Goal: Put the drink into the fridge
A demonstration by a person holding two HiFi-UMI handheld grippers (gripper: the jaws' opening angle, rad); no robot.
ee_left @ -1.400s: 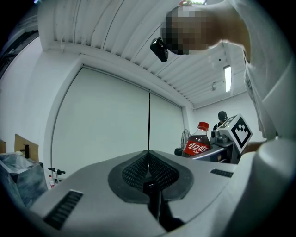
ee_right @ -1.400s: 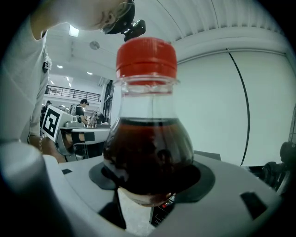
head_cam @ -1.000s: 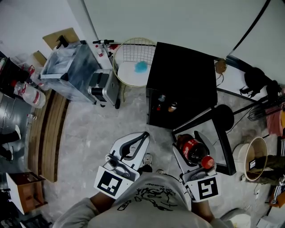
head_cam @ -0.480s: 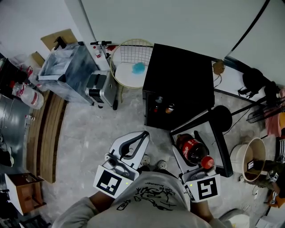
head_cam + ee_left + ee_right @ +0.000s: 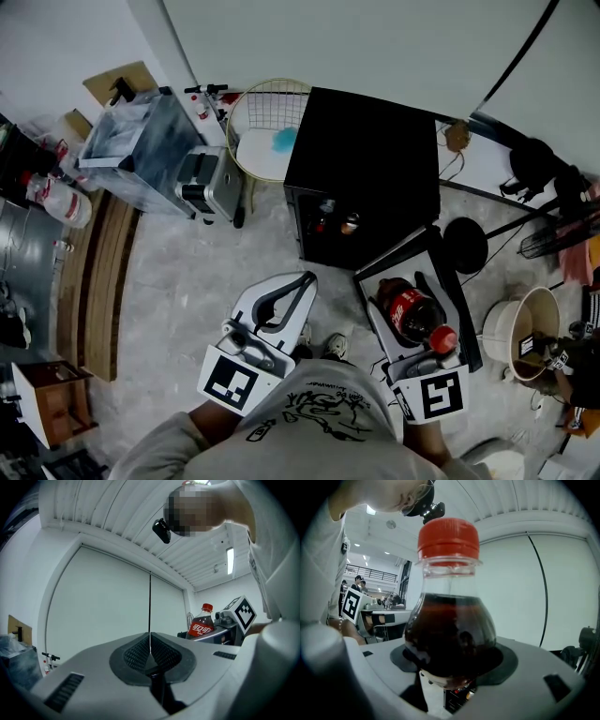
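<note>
Fingers [image 5: 543, 667] of the right gripper [image 5: 401, 284] are clamped on the shoulder of a cola bottle [image 5: 450, 639], one dark pad pressed to each side. The bottle's red cap [image 5: 448, 538] fills the top of the right gripper view, while its lower body is hidden behind the grey fingers. In the head view the bottle lies level along the gripper, cap toward the person, held in the air above the floor [image 5: 187, 272] and just in front of the black fridge [image 5: 366, 141]. The fridge door [image 5: 457, 309] hangs open to the right, mostly covered by the gripper and bottle. The inside of the fridge is dark; two small things [image 5: 337, 223] on a shelf can't be identified. The left gripper [image 5: 307, 279] is held beside the right one, its fingers [image 5: 93, 686] pressed together with nothing between them. Its view points at a pale wall and catches the bottle's red label [image 5: 201, 630] far to the right, the lower half cut off by the right gripper's body
</note>
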